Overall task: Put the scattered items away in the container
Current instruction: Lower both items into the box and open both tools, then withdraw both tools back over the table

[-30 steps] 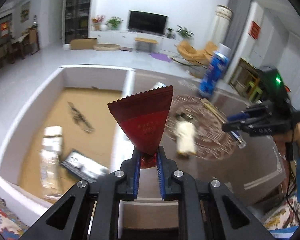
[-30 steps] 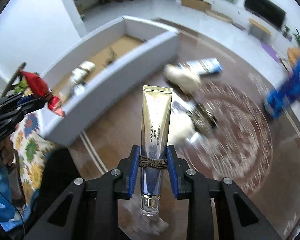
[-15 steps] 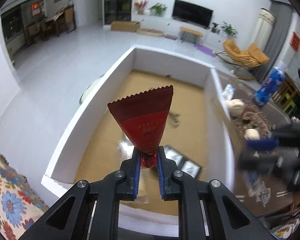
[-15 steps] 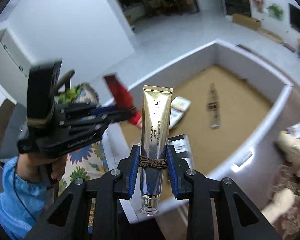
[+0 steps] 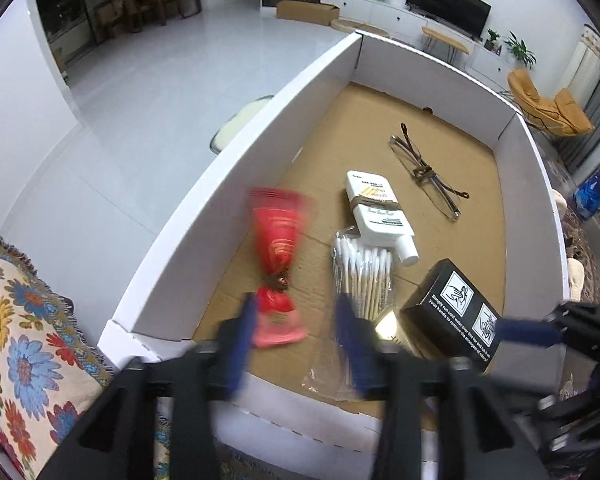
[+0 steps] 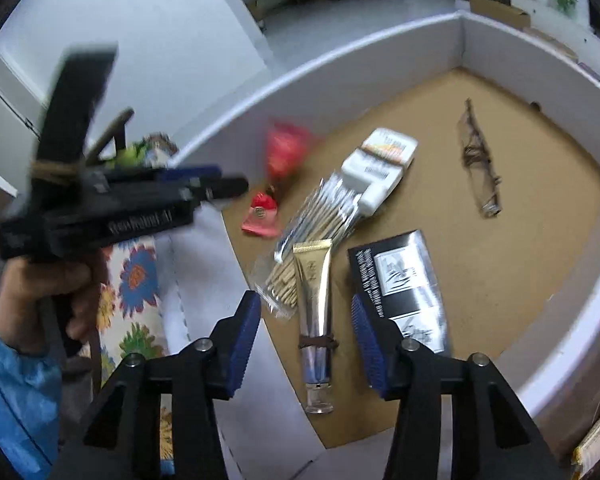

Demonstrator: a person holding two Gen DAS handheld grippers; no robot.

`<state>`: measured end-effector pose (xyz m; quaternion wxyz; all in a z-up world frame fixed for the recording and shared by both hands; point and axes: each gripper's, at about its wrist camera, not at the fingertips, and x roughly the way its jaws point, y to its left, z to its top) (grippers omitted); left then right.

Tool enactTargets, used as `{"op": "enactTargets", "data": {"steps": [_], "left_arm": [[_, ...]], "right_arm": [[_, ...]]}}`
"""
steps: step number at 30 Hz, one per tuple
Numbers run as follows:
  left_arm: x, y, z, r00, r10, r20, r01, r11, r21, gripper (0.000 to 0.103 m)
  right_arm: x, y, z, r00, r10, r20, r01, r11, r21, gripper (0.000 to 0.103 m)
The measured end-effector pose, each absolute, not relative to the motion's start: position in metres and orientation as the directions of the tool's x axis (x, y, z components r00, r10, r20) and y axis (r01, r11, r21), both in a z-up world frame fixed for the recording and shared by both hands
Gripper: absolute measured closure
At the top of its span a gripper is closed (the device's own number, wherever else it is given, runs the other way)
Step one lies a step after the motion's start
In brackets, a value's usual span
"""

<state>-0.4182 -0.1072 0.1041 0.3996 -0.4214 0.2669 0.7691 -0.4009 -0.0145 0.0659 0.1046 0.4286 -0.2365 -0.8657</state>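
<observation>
Left wrist view, left gripper (image 5: 296, 340): jaws seen spread, just opened, blue pads blurred; nothing is pinched.
Left wrist view, red sachet (image 5: 278, 248): released and blurred, seen in the white box (image 5: 228, 184) by its wall at 9 o'clock, likely mid-drop or just landed.
Left wrist view, contents: cotton swabs (image 5: 364, 268) at the centre, white bottle (image 5: 378, 212) at 12 o'clock of them, glasses (image 5: 424, 170) at 1 o'clock, black carton (image 5: 456, 316) at 4 o'clock.
Left wrist view, right gripper (image 5: 540, 332): glimpsed at 3 o'clock over the box rim; its jaws cannot be judged from here.
Right wrist view, right gripper (image 6: 306, 334): jaws spread, just opened; 2 pads stand clear on either side of the gold tube (image 6: 314, 320).
Right wrist view, gold tube: let go, lying inside the box between the swabs at 10 o'clock and the carton at 3 o'clock, cap pointing to 6 o'clock near the front edge.
Right wrist view, left gripper (image 6: 220, 184): held by a hand (image 6: 40, 292) at 9 o'clock, above the sachet.
Step in hand: both drops are judged to be finishing.
Done well: jaws should be kept wide and lifted straight up so that no pad snags tube or sachet.
Care: the tube sits near the low front wall; it should not be nudged out on withdrawal.
Remaining: items outside the box are barely shown here.
</observation>
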Motion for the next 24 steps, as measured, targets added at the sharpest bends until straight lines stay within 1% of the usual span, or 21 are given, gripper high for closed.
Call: {"op": "enactTargets", "data": {"steps": [1,3,4,6,8,10,13,14,16,17,18,20,24], "left_arm": [[-0.413,-0.109,0.108,-0.342,0.400,-0.850,-0.836,-0.544,0.080,0.037],[-0.404,-0.113,0.115,-0.353,0.423,-0.835,-0.836,-0.544,0.078,0.036],[-0.393,-0.114,0.119,-0.350,0.440,-0.827,-0.841,-0.536,0.071,0.036],[-0.374,-0.101,0.125,-0.342,0.467,-0.815,-0.857,-0.510,0.067,0.036],[-0.343,-0.097,0.130,-0.333,0.501,-0.799,-0.883,-0.464,0.077,0.035],[-0.305,-0.091,0.134,-0.312,0.537,-0.784,-0.912,-0.400,0.088,0.035],[-0.249,-0.083,0.139,-0.259,0.586,-0.768,-0.948,-0.306,0.087,0.034],[-0.228,-0.081,0.139,-0.232,0.603,-0.764,-0.960,-0.270,0.079,0.032],[-0.189,-0.076,0.137,-0.171,0.630,-0.758,-0.979,-0.198,0.056,0.024],[-0.169,-0.074,0.131,-0.136,0.636,-0.760,-0.986,-0.159,0.043,0.018],[-0.148,-0.071,0.124,-0.099,0.635,-0.766,-0.992,-0.120,0.029,0.015],[-0.118,-0.061,0.102,-0.050,0.614,-0.788,-0.998,-0.065,0.013,0.015],[-0.077,-0.036,0.043,-0.063,0.537,-0.841,-0.998,-0.028,0.057,0.015]], "right_arm": [[-0.393,-0.007,0.071,-0.637,-0.371,-0.676,-0.027,-0.865,0.500,0.050],[-0.370,0.009,0.078,-0.690,-0.328,-0.645,-0.043,-0.871,0.490,0.038],[-0.355,0.018,0.081,-0.718,-0.295,-0.631,-0.056,-0.878,0.475,0.036],[-0.326,0.035,0.082,-0.760,-0.228,-0.609,-0.089,-0.891,0.445,0.025],[-0.290,0.057,0.078,-0.790,-0.146,-0.595,-0.146,-0.899,0.413,0.022],[-0.251,0.080,0.063,-0.798,-0.063,-0.599,-0.220,-0.896,0.387,0.021],[-0.193,0.117,0.028,-0.759,0.058,-0.649,-0.350,-0.876,0.332,0.020],[-0.175,0.127,0.018,-0.738,0.087,-0.670,-0.387,-0.867,0.313,0.020],[-0.135,0.148,-0.007,-0.682,0.140,-0.718,-0.464,-0.841,0.277,0.020],[-0.119,0.157,-0.020,-0.654,0.161,-0.739,-0.498,-0.827,0.260,0.020],[-0.101,0.166,-0.032,-0.626,0.180,-0.759,-0.530,-0.812,0.244,0.020],[-0.073,0.175,-0.053,-0.586,0.210,-0.783,-0.575,-0.789,0.219,0.020],[-0.038,0.178,-0.079,-0.550,0.234,-0.802,-0.614,-0.764,0.198,0.020]]}}
